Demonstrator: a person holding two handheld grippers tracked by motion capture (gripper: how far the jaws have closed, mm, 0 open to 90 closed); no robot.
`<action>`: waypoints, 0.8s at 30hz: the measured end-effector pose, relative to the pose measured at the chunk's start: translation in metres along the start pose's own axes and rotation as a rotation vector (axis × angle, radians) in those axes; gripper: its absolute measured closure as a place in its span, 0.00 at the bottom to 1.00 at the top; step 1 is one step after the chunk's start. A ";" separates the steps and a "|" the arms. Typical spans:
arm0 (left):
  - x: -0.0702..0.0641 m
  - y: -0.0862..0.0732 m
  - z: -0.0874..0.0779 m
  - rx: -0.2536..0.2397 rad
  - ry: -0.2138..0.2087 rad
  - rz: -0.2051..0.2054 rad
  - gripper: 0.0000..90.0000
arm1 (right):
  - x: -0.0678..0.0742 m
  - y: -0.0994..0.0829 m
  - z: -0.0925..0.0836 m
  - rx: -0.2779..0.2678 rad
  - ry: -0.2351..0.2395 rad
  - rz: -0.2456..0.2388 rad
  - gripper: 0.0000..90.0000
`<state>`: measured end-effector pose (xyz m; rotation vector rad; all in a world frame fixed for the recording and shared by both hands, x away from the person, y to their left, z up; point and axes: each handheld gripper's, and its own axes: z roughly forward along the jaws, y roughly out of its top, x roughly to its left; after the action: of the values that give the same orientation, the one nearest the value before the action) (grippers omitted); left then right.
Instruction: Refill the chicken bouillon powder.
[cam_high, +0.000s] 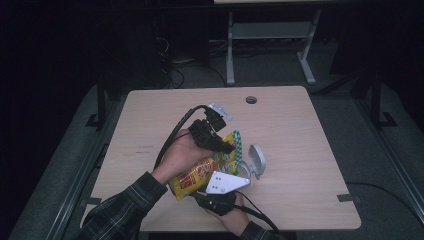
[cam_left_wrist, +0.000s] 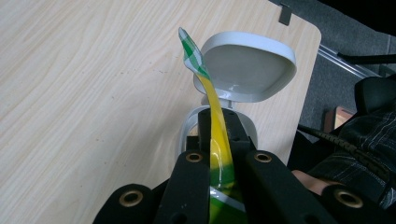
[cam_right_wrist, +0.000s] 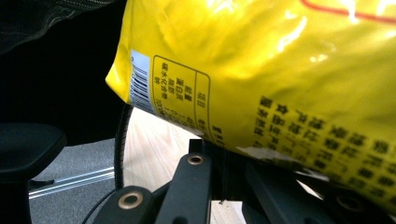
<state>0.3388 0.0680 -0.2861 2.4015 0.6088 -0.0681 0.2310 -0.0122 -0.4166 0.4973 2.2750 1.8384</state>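
Both grippers grasp the yellow bag (cam_high: 202, 172) at frame centre: my left gripper (cam_high: 220, 142) jaws clenched on its upper edge, right gripper (cam_high: 220, 192) jaws clenched on its lower edge, beside a white container (cam_high: 257, 160) on the surface (cam_high: 300, 130).

Pale wooden table (cam_high: 300, 130) is bare across its far, left and right stretches, so there is wide passing room there; a small round cable hole (cam_high: 251, 99) sits near the far edge. Clutter is bunched near the front middle: glossy yellow snack bag (cam_high: 202, 172) held above the top, with a grey-white flip-lid plastic container (cam_high: 256, 161) just beside its green-checked end, lid standing open and blocking that side. In the left gripper view the open lid (cam_left_wrist: 247, 65) rises right ahead of the jaws. Black cables (cam_high: 170, 140) loop on the bag's left.
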 end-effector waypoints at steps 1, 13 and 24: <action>0.000 0.000 0.000 0.000 0.000 0.000 1.00 | 0.000 0.000 0.000 0.000 0.000 0.000 1.00; -0.001 0.001 0.000 0.007 0.003 0.000 1.00 | 0.001 0.000 0.000 -0.007 0.000 0.000 1.00; -0.001 0.001 0.001 0.011 0.005 -0.003 1.00 | 0.001 0.000 0.000 -0.011 0.000 0.005 1.00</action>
<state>0.3389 0.0664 -0.2859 2.4118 0.6161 -0.0673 0.2302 -0.0119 -0.4166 0.5016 2.2643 1.8516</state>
